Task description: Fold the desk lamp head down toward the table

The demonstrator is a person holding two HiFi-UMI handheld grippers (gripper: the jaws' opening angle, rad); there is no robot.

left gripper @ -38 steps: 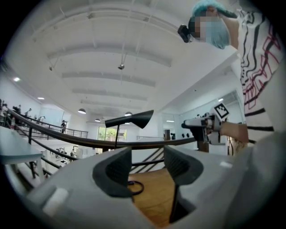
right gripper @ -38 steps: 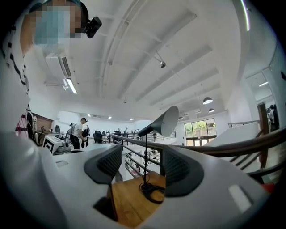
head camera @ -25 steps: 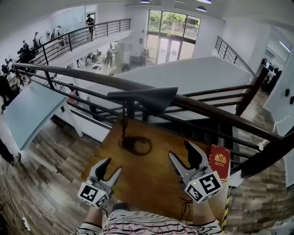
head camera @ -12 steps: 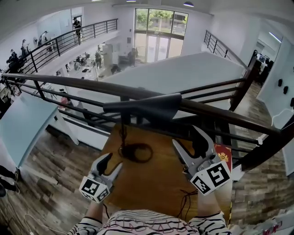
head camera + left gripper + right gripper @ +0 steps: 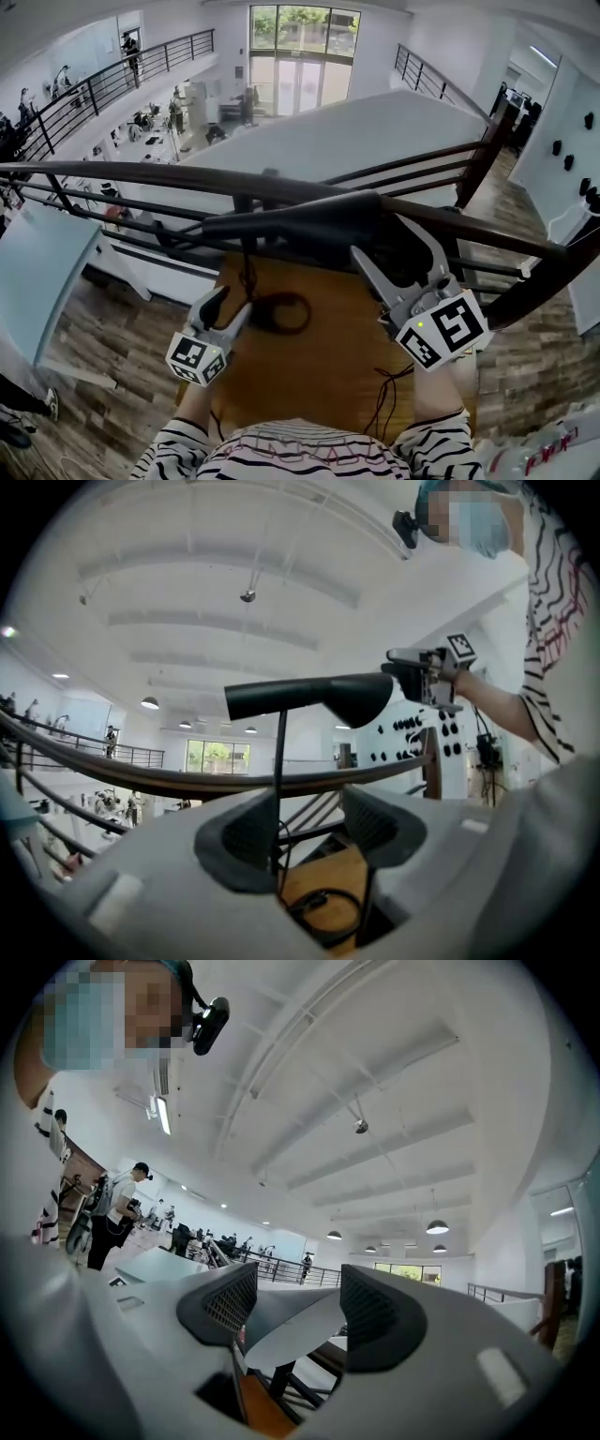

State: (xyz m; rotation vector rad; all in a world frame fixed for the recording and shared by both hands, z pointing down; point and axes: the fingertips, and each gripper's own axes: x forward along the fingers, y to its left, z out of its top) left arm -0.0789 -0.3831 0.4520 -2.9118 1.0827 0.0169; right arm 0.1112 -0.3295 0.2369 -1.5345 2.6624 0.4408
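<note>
The black desk lamp stands on the wooden table (image 5: 328,366). Its long head (image 5: 300,223) lies level on a thin stem (image 5: 246,272) above a ring base (image 5: 278,312). My right gripper (image 5: 380,236) is raised to the head's wide right end and stands open. In the right gripper view that wide end (image 5: 286,1327) lies between the pads of the right gripper (image 5: 291,1312), and contact is not clear. My left gripper (image 5: 232,305) is low and open beside the stem. In the left gripper view the stem (image 5: 278,761) runs up between the jaws of the left gripper (image 5: 305,832), close to the left pad (image 5: 248,832), under the head (image 5: 309,696).
A dark handrail (image 5: 112,173) with thin bars crosses just behind the table, close to the lamp head. A black cable (image 5: 382,398) trails over the table near my right arm. Beyond the rail the floor drops to a lower level with white tables (image 5: 37,272).
My right gripper has risen from the table and moved forward to the wide end of the lamp head. My left gripper has edged toward the stem. The lamp head stays level.
</note>
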